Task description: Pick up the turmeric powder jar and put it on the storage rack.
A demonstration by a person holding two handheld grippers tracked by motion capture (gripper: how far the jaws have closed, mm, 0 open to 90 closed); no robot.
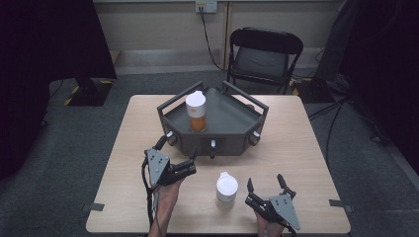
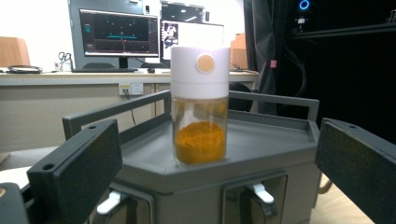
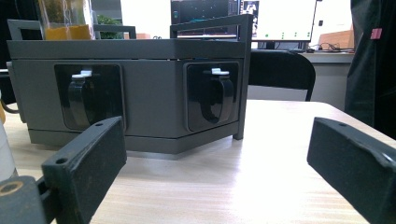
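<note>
Wood table, grey tray at far side. Jar of orange powder stands upright on tray; second jar on table between grippers. Left gripper gapes, empty; right gripper likewise. Jar likely rigid, slick, light (grip clear body under white cap). Tray rail may obstruct.

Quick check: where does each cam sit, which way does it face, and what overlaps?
High view: above the person's side, looking forward and down on the light wooden table; forearms, left gripper and right gripper show.
Left gripper view: on the left gripper, facing the white-capped clear jar of orange powder on the dark grey angular tray; both black fingers apart.
Right gripper view: low over the table, facing the tray's front; fingers apart.
Shared: tray and jar.
</note>
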